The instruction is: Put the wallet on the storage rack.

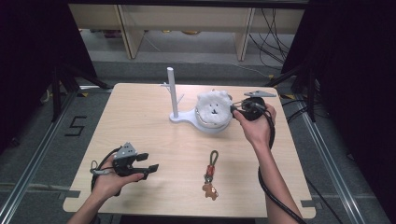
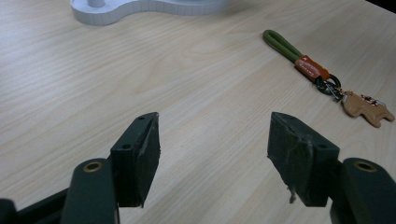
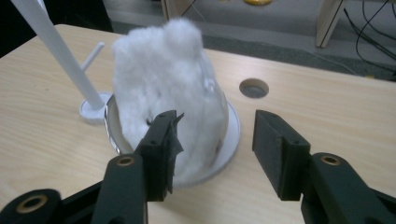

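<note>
Black "5" (image 1: 75, 126) — floor, left

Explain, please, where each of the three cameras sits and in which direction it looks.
High view: above the person's side, looking down the table; forearms, left gripper, right gripper.
Left gripper view: between open jaws, toward the keychain.
Right gripper view: between open jaws, at the fluffy white toy.
Shared: white stand.

Showed right gripper (image 3: 212, 144) with its 2 black jaws spread, nothing between them. Ahead, white fluffy toy (image 3: 170, 88) sat in round dish (image 3: 231, 140) beside white post (image 3: 60, 51). Beyond, round hole (image 3: 253, 87) in wooden table (image 3: 327, 112).
</note>
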Available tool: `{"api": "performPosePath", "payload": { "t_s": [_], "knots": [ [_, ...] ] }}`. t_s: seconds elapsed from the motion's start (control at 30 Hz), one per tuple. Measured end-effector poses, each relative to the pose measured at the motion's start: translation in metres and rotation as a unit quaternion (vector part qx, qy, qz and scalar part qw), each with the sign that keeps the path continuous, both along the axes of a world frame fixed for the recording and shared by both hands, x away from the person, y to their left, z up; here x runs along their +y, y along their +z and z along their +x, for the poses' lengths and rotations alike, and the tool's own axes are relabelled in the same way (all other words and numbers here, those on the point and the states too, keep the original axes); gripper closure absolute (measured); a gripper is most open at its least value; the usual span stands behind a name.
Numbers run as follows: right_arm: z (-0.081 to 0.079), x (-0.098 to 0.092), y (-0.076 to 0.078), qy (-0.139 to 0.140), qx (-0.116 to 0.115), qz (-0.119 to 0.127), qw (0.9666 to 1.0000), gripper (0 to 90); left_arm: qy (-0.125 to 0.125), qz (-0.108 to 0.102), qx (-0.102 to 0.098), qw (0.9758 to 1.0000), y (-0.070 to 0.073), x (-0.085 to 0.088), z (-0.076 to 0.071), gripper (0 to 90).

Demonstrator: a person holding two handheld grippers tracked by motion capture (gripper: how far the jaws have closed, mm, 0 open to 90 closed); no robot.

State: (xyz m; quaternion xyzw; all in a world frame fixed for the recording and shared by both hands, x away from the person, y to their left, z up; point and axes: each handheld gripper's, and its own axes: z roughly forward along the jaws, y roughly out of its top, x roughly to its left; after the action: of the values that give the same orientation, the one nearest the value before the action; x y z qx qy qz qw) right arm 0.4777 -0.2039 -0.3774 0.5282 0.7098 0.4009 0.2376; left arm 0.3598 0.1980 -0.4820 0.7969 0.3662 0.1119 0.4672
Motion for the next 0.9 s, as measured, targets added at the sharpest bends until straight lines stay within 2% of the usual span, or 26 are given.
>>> {"api": "performPosePath", "payload": {
  "t_s": [0.03,0.13,0.17,0.2,0.23,0.27,0.3,0.33,0.43,0.5,0.53,0.57,0.6,0.63,0.67,0.7,0.73,0.83,0.87,0.9],
  "knots": [
    [-0.002,-0.005,-0.001,0.008,-0.001,-0.005,1.0000,52.6,0.000,0.000,0.000,1.0000,0.000,0.000,0.000,33.9],
    [-0.011,-0.006,-0.004,-0.003,0.018,0.008,0.9998,54.6,-0.010,-0.001,0.002,0.9999,0.001,-0.007,0.000,33.8],
    [-0.015,-0.011,-0.006,0.008,0.025,0.000,0.9996,55.4,-0.013,-0.001,0.001,0.9999,0.002,-0.008,0.001,33.8],
    [-0.019,-0.008,-0.007,-0.004,0.044,0.012,0.9990,55.8,-0.014,-0.005,0.001,0.9999,0.002,-0.011,0.001,33.8],
    [-0.026,-0.009,-0.013,0.000,0.073,0.013,0.9972,57.7,-0.011,-0.003,0.000,0.9999,0.002,-0.013,0.000,33.8],
    [-0.027,-0.011,-0.016,0.012,0.085,0.004,0.9963,58.2,-0.017,-0.002,-0.001,0.9998,0.002,-0.014,0.001,33.8],
    [-0.027,-0.011,-0.016,0.012,0.085,0.004,0.9963,58.2,-0.020,-0.001,0.000,0.9998,0.003,-0.015,0.001,33.8],
    [-0.033,-0.010,-0.023,0.014,0.118,-0.003,0.9930,59.5,-0.025,-0.001,0.001,0.9997,0.003,-0.017,0.001,33.8],
    [-0.038,-0.006,-0.035,0.021,0.156,-0.014,0.9875,60.5,-0.022,-0.001,-0.002,0.9997,0.004,-0.019,0.000,33.8],
    [-0.044,0.002,-0.040,0.002,0.195,-0.013,0.9807,60.6,-0.025,-0.002,-0.001,0.9997,0.004,-0.019,0.000,33.8],
    [-0.044,0.002,-0.040,0.002,0.195,-0.013,0.9807,60.6,-0.025,-0.002,-0.001,0.9997,0.004,-0.019,0.000,33.8],
    [-0.046,0.005,-0.042,-0.007,0.214,-0.009,0.9767,60.6,-0.025,-0.005,-0.001,0.9997,0.003,-0.018,0.000,33.8],
    [-0.048,0.007,-0.048,0.007,0.222,0.000,0.9750,60.6,-0.023,-0.003,-0.001,0.9997,0.003,-0.018,0.000,33.8],
    [-0.048,0.007,-0.048,0.007,0.222,0.000,0.9750,60.6,-0.020,-0.004,-0.003,0.9998,0.002,-0.017,0.000,33.8],
    [-0.050,0.010,-0.053,0.019,0.224,-0.004,0.9744,60.5,-0.021,-0.004,0.001,0.9998,0.002,-0.016,0.000,33.8],
    [-0.050,0.010,-0.053,0.019,0.224,-0.004,0.9744,60.5,-0.021,-0.004,0.001,0.9998,0.002,-0.016,0.000,33.8],
    [-0.052,0.015,-0.056,0.007,0.233,-0.001,0.9725,60.2,-0.023,-0.005,0.002,0.9997,0.002,-0.015,0.000,33.8],
    [-0.057,0.018,-0.060,0.016,0.239,-0.010,0.9708,59.2,-0.014,-0.008,0.004,0.9999,-0.001,-0.011,0.002,33.7],
    [-0.059,0.022,-0.061,0.006,0.252,-0.006,0.9678,58.8,-0.010,-0.006,0.005,0.9999,-0.001,-0.010,0.002,33.7],
    [-0.059,0.022,-0.061,0.006,0.252,-0.006,0.9678,58.8,-0.010,-0.006,0.005,0.9999,-0.001,-0.010,0.002,33.6]
  ]
}}
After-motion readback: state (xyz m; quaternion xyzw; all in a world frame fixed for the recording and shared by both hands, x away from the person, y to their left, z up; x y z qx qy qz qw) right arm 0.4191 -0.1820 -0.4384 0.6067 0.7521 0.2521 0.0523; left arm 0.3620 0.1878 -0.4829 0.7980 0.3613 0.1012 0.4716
